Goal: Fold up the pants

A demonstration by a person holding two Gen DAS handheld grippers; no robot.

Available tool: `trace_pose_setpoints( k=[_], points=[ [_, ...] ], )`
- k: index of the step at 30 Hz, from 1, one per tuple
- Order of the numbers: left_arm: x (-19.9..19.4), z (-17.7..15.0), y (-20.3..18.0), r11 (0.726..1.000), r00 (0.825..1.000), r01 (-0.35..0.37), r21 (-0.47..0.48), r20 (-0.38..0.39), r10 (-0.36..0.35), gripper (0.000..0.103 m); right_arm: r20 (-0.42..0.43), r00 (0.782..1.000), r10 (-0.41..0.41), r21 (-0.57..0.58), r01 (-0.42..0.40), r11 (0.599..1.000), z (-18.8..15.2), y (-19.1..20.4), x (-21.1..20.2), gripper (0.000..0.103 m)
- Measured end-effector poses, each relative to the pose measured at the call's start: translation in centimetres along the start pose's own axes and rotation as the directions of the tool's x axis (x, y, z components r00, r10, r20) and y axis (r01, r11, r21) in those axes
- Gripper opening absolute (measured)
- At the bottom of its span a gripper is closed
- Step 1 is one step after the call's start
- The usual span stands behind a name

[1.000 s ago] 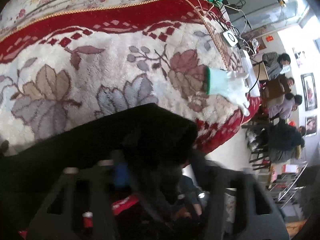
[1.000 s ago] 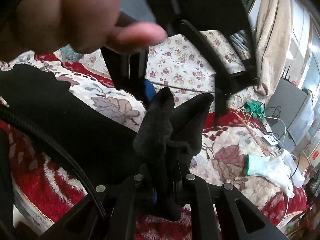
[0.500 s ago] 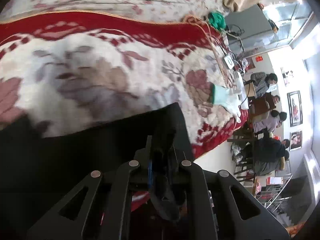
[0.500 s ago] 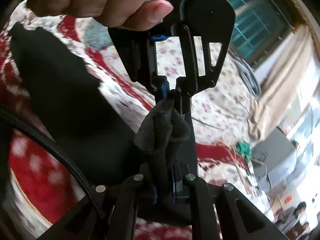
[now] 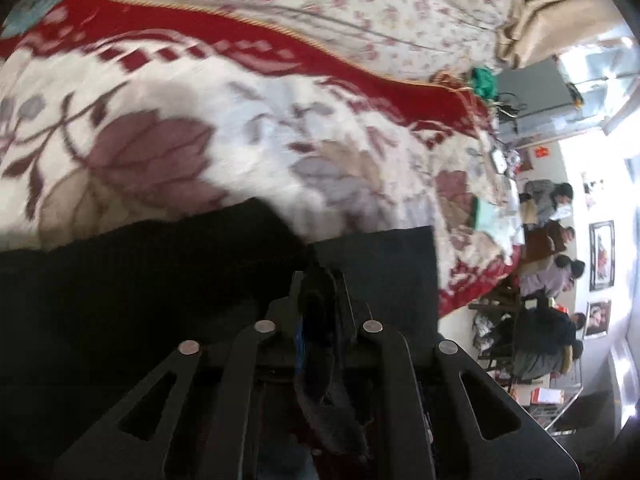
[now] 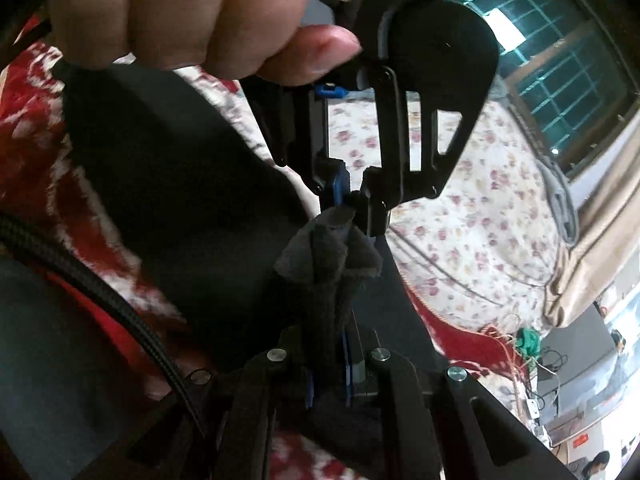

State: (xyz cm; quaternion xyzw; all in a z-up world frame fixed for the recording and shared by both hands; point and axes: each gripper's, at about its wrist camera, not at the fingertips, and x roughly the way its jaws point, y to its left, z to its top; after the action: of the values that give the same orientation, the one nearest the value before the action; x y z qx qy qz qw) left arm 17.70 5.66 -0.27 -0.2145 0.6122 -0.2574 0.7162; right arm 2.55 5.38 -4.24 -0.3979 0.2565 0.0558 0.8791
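The black pants (image 5: 140,280) lie spread on a red and white floral blanket (image 5: 240,128). My left gripper (image 5: 320,292) is shut on a bunched edge of the pants, low over the blanket. My right gripper (image 6: 332,336) is shut on another bunched fold of the pants (image 6: 328,256). In the right wrist view the left gripper (image 6: 352,200) hangs just beyond, held by a hand (image 6: 200,12), its tips almost touching the fold I hold. The dark pants (image 6: 180,200) spread to the left.
A flowered sheet (image 5: 360,0) lies beyond the blanket. A white glove (image 5: 492,216), a green bundle (image 5: 484,80) and cables lie near the blanket's far end. Several people sit in the room at right (image 5: 548,272). A window (image 6: 560,60) and curtain (image 6: 592,240) stand behind.
Both grippers have carried the pants edge across the blanket, away from the glove. The two grippers have come closer together and the pants lie flatter under the left one.
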Motion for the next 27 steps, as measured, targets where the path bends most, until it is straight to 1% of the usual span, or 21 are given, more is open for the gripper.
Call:
trace_pose_setpoints(
  k=[1,3,5,6,7,8,10,11,12,13,14,15,16,18,20,21,22,23,25,26,27],
  points=[
    [0.0,-0.2,0.6,1.000,1.000,-0.020,-0.010,0.006,0.020,0.010,-0.010,1.000,0.010,-0.010,-0.010,1.000,0.1,0.5,0.1,0.009],
    [0.0,-0.5,1.3,0.999,0.999,-0.027,-0.023,0.020,0.027,0.011,-0.023,1.000,0.013,-0.021,-0.013,1.000,0.0,1.2,0.4,0.009],
    [-0.4,-0.5,2.0,0.999,0.999,-0.023,-0.048,0.036,0.025,0.015,-0.036,0.999,0.009,-0.026,-0.010,1.000,-0.1,1.5,0.7,0.009],
    [-0.7,-0.5,2.5,0.997,0.998,-0.026,-0.069,0.049,0.030,0.024,-0.039,0.999,0.005,-0.031,-0.006,1.000,0.0,1.6,0.7,0.010],
    [-1.1,-0.6,2.8,0.996,0.998,-0.025,-0.084,0.063,0.030,0.030,-0.038,0.999,-0.006,-0.037,0.005,0.999,0.0,1.7,0.7,0.010],
    [-2.1,-0.6,3.1,0.995,0.995,-0.021,-0.099,0.095,0.031,0.031,-0.040,0.999,-0.016,-0.046,0.014,0.999,0.0,1.9,0.7,0.011],
    [-3.8,-0.6,3.0,0.993,0.987,-0.030,-0.110,0.153,0.047,0.039,-0.032,0.999,-0.037,-0.064,0.035,0.997,0.0,2.5,0.1,0.014],
    [-5.1,-0.7,2.7,0.994,0.980,-0.019,-0.107,0.194,0.040,0.039,-0.016,0.999,-0.037,-0.054,0.036,0.998,0.1,2.7,-0.5,0.022],
    [-5.8,-0.8,2.4,0.995,0.976,-0.006,-0.101,0.215,0.028,0.039,0.017,0.999,-0.029,-0.027,0.029,0.999,0.1,2.4,-1.5,0.033],
    [-6.7,-1.0,2.0,0.995,0.971,0.012,-0.097,0.238,0.012,0.040,0.054,0.998,-0.027,-0.005,0.027,1.000,0.1,2.1,-2.3,0.041],
    [-7.2,-1.2,1.6,0.995,0.968,0.020,-0.097,0.253,0.006,0.041,0.107,0.994,-0.034,0.014,0.032,0.999,0.0,1.7,-3.4,0.056],
    [-7.7,-1.5,1.1,0.995,0.964,0.027,-0.093,0.265,-0.002,0.047,0.176,0.983,-0.041,0.022,0.038,0.999,-0.3,1.8,-5.1,0.064],
    [-8.1,-2.0,0.5,0.996,0.960,0.045,-0.081,0.279,-0.020,0.051,0.233,0.971,-0.046,0.018,0.043,0.999,-0.7,2.0,-6.5,0.064],
    [-8.1,-3.1,-1.0,0.995,0.955,0.087,-0.050,0.290,-0.069,0.052,0.349,0.937,-0.027,-0.008,0.032,0.999,-2.1,2.4,-9.8,0.064],
    [-7.0,-4.5,-2.4,0.989,0.952,0.150,-0.018,0.272,-0.140,0.052,0.427,0.904,0.004,-0.025,0.008,1.000,-4.3,2.5,-12.6,0.065],
    [-6.0,-4.9,-3.1,0.985,0.952,0.174,-0.004,0.257,-0.167,0.052,0.451,0.892,0.000,-0.016,0.008,1.000,-5.7,2.4,-13.6,0.066],
    [-5.3,-5.4,-3.5,0.983,0.953,0.182,0.000,0.248,-0.176,0.052,0.456,0.890,-0.011,0.009,0.007,1.000,-7.1,1.8,-14.0,0.066],
    [-4.3,-5.9,-3.7,0.983,0.953,0.182,0.001,0.245,-0.176,0.052,0.444,0.896,-0.022,0.048,0.001,0.999,-8.4,1.0,-14.1,0.066],
    [-2.1,-7.0,-3.8,0.989,0.958,0.147,-0.001,0.249,-0.142,0.052,0.379,0.924,-0.040,0.173,-0.029,0.984,-10.7,-1.5,-13.5,0.066],
    [-1.2,-7.5,-3.5,0.993,0.961,0.118,-0.012,0.253,-0.111,0.052,0.338,0.940,-0.047,0.246,-0.040,0.968,-11.7,-3.3,-12.6,0.066],
    [-0.2,-7.9,-3.0,0.996,0.964,0.082,-0.028,0.257,-0.072,0.052,0.275,0.960,-0.046,0.349,-0.055,0.936,-12.8,-5.6,-11.3,0.066]
  ],
)
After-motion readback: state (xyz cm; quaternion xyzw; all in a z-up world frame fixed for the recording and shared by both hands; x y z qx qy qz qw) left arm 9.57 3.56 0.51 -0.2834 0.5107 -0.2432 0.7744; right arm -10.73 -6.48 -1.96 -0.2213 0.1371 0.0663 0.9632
